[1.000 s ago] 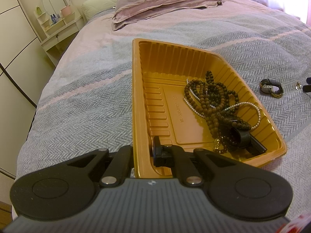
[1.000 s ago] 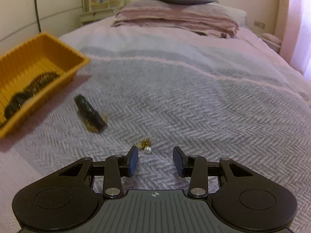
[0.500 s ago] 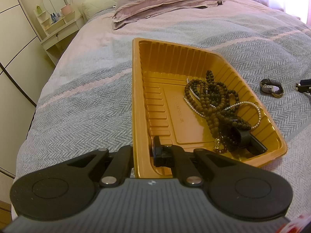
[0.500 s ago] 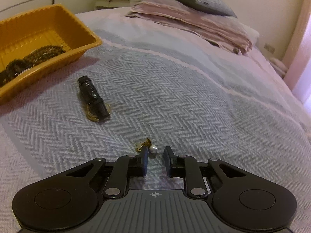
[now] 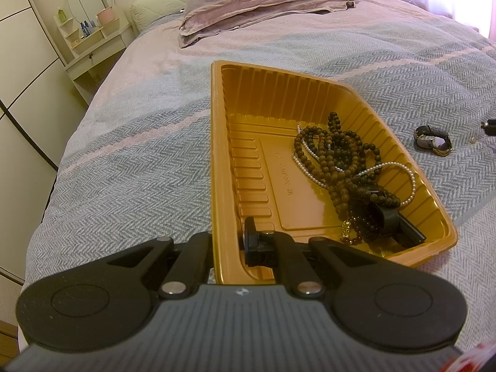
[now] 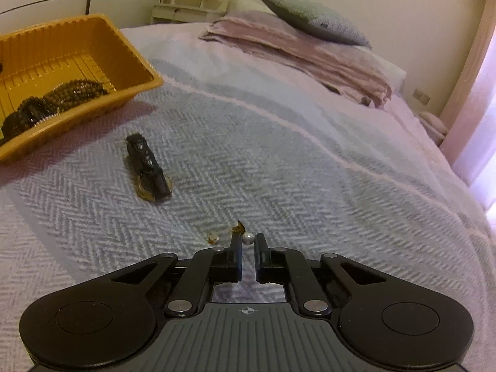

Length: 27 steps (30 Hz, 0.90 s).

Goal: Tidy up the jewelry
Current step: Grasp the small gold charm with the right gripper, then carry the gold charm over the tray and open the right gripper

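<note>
My left gripper [image 5: 228, 241] is shut on the near wall of the yellow tray [image 5: 217, 142], one finger inside and one outside. The tray holds brown bead strands [image 5: 338, 158], a pearl necklace [image 5: 400, 167] and a black watch [image 5: 387, 217]. My right gripper [image 6: 247, 240] is shut on a pearl earring [image 6: 248, 238] with a gold part, just off the bedspread. A second small earring [image 6: 213, 237] lies to its left. A black-strapped gold watch [image 6: 147, 164] lies on the bed between the gripper and the tray [image 6: 136, 93]; it also shows in the left wrist view [image 5: 432, 139].
Grey herringbone bedspread [image 6: 294, 161] with pink stripes covers the bed. Folded pink blankets [image 5: 263, 3] and a grey pillow [image 6: 313, 17] lie at the head. A white vanity with a mirror [image 5: 90, 28] stands beside the bed, left of the tray.
My right gripper has closed from wide open onto the pearl earring and swung left, bringing the tray further into view. The left gripper and tray have not moved.
</note>
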Available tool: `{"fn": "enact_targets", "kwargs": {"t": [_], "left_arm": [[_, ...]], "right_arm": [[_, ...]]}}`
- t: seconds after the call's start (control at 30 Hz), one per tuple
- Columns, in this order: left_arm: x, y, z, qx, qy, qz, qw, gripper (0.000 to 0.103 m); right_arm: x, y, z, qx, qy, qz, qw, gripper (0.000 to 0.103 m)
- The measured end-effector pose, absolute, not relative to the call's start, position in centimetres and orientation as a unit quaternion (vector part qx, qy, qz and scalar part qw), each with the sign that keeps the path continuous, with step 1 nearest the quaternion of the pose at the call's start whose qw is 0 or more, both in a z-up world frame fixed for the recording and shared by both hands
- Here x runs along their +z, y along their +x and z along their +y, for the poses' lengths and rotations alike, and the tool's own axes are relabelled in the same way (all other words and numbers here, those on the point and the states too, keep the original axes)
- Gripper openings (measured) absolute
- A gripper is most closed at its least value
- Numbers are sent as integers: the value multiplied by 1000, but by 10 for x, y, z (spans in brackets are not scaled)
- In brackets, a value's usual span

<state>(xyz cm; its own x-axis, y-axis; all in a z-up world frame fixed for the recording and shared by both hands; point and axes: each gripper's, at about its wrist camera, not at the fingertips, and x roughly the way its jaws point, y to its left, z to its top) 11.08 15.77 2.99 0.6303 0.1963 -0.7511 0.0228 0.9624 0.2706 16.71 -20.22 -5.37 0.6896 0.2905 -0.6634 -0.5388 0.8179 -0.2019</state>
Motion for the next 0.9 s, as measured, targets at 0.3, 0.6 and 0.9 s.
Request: {"fn": "enact_targets", "kwargs": {"t": [0.3,0.6,0.9], "left_arm": [[30,111,158,48,128,428,894,3],[30,111,157,48,128,427,894,3],[30,111,156,47,127,427,894,3]], "right_arm": [[-2,159,-178,264,-190,261,909,8],[32,142,-102,366,-180,227,885,8],[22,140,-44,417,-199,231,856,8]]}}
